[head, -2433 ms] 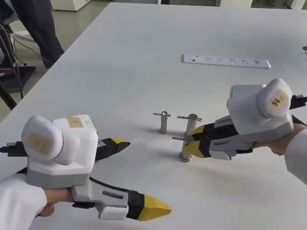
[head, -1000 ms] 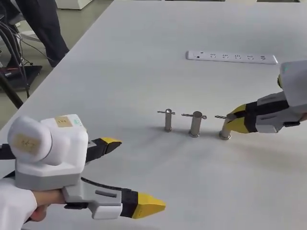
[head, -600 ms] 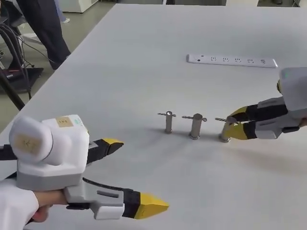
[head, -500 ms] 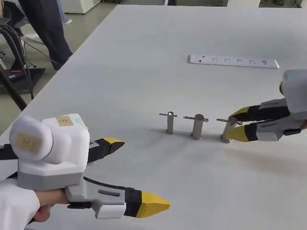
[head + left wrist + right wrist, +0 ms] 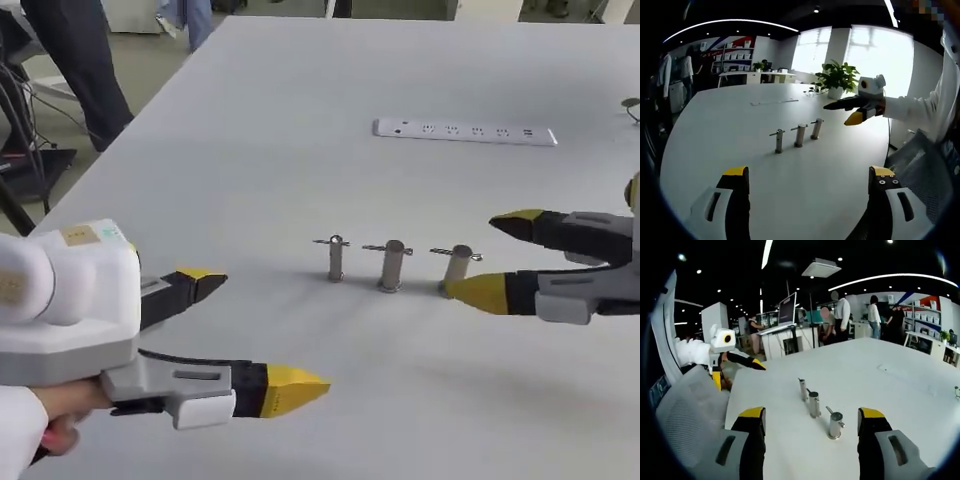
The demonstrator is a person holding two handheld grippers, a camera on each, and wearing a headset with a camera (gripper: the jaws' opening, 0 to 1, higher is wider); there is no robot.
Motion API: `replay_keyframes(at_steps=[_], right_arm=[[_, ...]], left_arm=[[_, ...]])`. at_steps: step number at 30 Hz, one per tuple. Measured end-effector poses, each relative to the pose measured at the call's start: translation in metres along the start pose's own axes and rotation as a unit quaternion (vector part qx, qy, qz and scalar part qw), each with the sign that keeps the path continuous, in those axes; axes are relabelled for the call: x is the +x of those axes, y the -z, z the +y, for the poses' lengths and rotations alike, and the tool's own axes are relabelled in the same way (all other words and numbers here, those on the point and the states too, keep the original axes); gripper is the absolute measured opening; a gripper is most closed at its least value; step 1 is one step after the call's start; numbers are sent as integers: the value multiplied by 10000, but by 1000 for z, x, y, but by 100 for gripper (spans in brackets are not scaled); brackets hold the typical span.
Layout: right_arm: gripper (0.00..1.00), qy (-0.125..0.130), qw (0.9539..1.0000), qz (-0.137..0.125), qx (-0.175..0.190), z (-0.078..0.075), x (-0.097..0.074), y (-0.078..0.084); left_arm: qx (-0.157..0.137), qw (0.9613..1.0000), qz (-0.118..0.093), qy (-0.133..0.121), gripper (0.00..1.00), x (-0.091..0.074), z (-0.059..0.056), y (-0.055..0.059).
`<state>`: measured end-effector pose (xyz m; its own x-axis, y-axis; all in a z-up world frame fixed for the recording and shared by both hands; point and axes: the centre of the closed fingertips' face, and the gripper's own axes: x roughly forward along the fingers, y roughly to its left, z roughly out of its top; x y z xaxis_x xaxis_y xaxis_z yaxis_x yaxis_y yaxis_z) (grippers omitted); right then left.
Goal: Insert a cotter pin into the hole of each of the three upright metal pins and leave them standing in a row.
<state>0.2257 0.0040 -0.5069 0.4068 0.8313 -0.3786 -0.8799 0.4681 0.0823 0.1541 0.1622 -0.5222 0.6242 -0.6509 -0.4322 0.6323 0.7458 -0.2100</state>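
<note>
Three upright metal pins stand in a row on the white table, each with a cotter pin through its top: left pin (image 5: 336, 258), middle pin (image 5: 390, 265), right pin (image 5: 457, 268). My right gripper (image 5: 475, 256) is open just right of the right pin, its jaws apart and touching nothing. Near the table's front left my left gripper (image 5: 262, 331) hangs open and empty. In the left gripper view the row (image 5: 800, 135) lies ahead of the open left gripper (image 5: 807, 172), with the right gripper (image 5: 850, 109) beyond. In the right gripper view the nearest pin (image 5: 834, 424) stands between the open jaws.
A white power strip (image 5: 465, 131) lies at the back of the table (image 5: 250, 150). A person (image 5: 70, 50) stands off the table's far left corner. Potted plant (image 5: 836, 80) at the table's end; several people (image 5: 860, 315) stand further off in the room.
The right gripper carried the third pin into line right of the other two, then opened, let it go and drew back slightly. The left gripper stayed open and nearly still.
</note>
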Motion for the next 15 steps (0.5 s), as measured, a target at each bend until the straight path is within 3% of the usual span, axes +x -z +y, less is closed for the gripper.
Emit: replay_keyframes(at_steps=[2, 5, 7, 15], right_arm=[[73, 77, 9999, -52, 64, 4, -7, 0], [75, 248, 9992, 261, 171, 10, -15, 17], [76, 315, 9986, 329, 252, 14, -19, 22], [87, 637, 9955, 168, 678, 24, -32, 24]], left_arm=[[-29, 10000, -65, -14, 99, 0, 0, -3], [-144, 9998, -168, 8, 99, 0, -3, -7], [-164, 9997, -194, 9, 99, 0, -5, -8], [-248, 9996, -137, 23, 99, -1, -10, -1]])
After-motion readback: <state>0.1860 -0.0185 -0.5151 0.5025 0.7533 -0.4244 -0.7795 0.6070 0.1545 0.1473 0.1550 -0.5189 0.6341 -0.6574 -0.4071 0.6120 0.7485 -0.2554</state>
